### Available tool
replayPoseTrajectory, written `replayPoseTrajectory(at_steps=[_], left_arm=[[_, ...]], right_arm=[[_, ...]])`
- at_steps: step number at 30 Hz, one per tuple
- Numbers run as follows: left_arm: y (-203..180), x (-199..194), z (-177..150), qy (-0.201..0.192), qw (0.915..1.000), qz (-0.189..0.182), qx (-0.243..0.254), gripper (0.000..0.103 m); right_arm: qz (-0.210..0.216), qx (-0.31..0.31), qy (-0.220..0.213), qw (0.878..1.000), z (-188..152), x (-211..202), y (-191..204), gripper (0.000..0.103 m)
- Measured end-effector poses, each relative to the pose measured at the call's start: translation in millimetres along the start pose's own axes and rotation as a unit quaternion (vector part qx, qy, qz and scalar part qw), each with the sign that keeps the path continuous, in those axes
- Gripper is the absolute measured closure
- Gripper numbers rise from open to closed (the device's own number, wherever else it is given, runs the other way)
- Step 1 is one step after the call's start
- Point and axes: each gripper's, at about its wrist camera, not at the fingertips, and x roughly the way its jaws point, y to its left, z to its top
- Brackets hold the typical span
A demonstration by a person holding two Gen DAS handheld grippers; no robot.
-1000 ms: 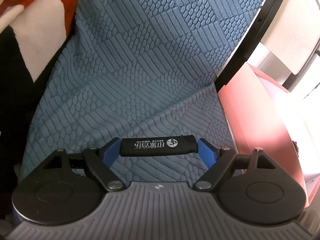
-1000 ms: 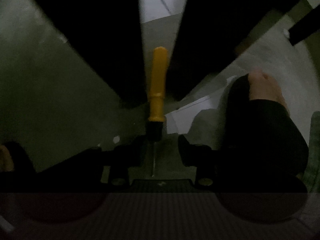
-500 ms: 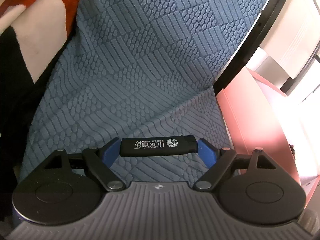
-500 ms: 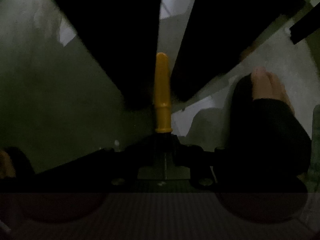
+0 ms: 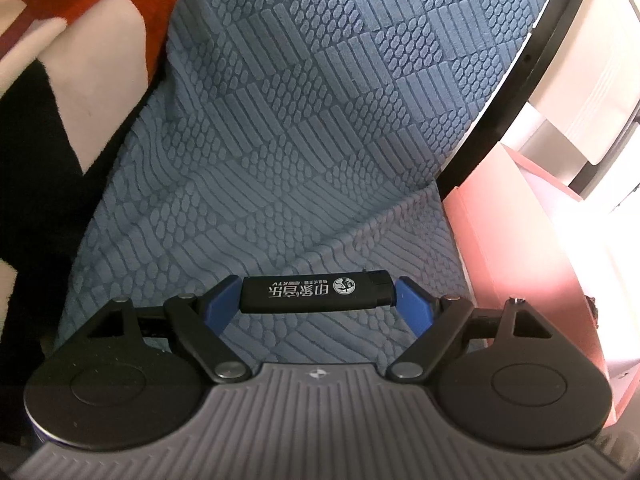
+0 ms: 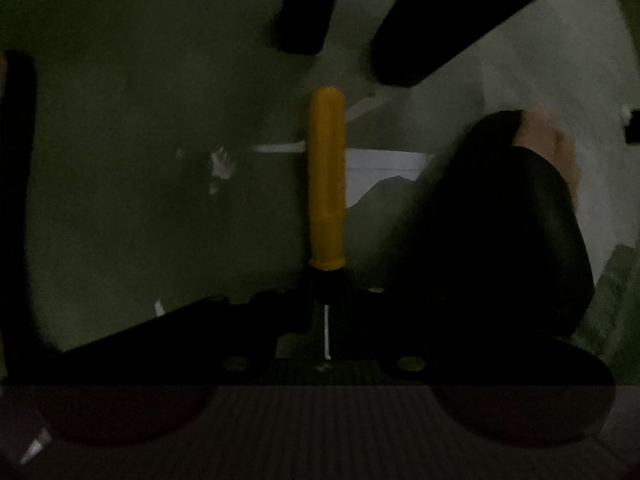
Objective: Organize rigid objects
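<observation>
The left gripper [image 5: 319, 294] is clamped end to end on a black lighter [image 5: 318, 292], which lies crosswise between its 2 blue fingers [image 5: 218, 306] above a blue textured cloth [image 5: 312, 120], with a pink box [image 5: 516, 248] just to the right. In the dim right wrist view, the right gripper [image 6: 327, 300] is closed on a screwdriver [image 6: 327, 184] at its black collar, the yellow handle pointing straight ahead and the thin metal shaft running back between the fingers.
</observation>
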Motion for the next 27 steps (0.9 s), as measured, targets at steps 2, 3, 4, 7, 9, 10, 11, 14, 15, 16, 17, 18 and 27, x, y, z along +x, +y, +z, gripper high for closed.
replayPoseTrajectory(at_steps=[2, 3, 4, 7, 9, 10, 11, 14, 15, 16, 17, 18, 27], left_arm=[[-0.5, 2.0, -0.3, 0.003, 1.0, 0.005, 0.0, 0.017], [-1.0, 2.5, -0.6, 0.003, 1.0, 0.007, 0.001, 0.017], [-1.9, 2.4, -0.8, 0.003, 1.0, 0.008, 0.002, 0.017], [-2.5, 1.5, -0.7, 0.0, 1.0, 0.008, 0.002, 0.017], [-2.0, 0.7, -0.9, 0.0, 1.0, 0.007, 0.0, 0.017], [-1.8, 0.6, -1.0, 0.0, 1.0, 0.007, 0.0, 0.017], [-1.8, 0.6, -0.8, 0.001, 1.0, 0.007, 0.001, 0.017], [-1.2, 1.2, 0.1, 0.003, 1.0, 0.006, 0.001, 0.017], [-0.6, 1.4, 0.8, 0.004, 1.0, 0.005, -0.001, 0.017], [-0.1, 1.3, 1.5, 0.003, 1.0, 0.004, -0.002, 0.017], [0.1, 1.1, 1.8, 0.003, 1.0, 0.003, -0.003, 0.017], [0.4, 1.1, 1.9, 0.003, 1.0, 0.003, -0.002, 0.017], [1.7, 6.1, 2.5, 0.013, 0.9999, 0.004, -0.004, 0.017]], right_arm=[[0.015, 0.002, 0.003, 1.0, 0.5, -0.5, -11.0, 0.084], [0.021, 0.006, 0.003, 1.0, 2.0, -0.1, -16.7, 0.084], [0.026, 0.008, 0.005, 1.0, 1.8, 0.3, -21.5, 0.085], [0.05, 0.002, -0.006, 0.999, 1.6, -4.9, -30.7, 0.073], [0.059, -0.007, -0.019, 0.998, 1.7, -7.3, -35.7, 0.062], [0.06, -0.009, -0.031, 0.998, 2.2, -9.6, -37.3, 0.061], [0.056, -0.009, -0.046, 0.997, 3.4, -12.5, -39.0, 0.061], [0.041, 0.01, -0.085, 0.995, 13.0, -18.3, -42.1, 0.061], [0.04, 0.015, -0.096, 0.994, 15.1, -20.6, -42.8, 0.061], [0.033, 0.015, -0.106, 0.994, 17.1, -21.7, -43.5, 0.061], [0.026, 0.015, -0.111, 0.993, 17.5, -21.9, -42.9, 0.061], [0.024, 0.017, -0.112, 0.993, 17.9, -20.5, -41.4, 0.061], [0.028, 0.01, -0.086, 0.996, 10.6, -13.4, -28.8, 0.077]])
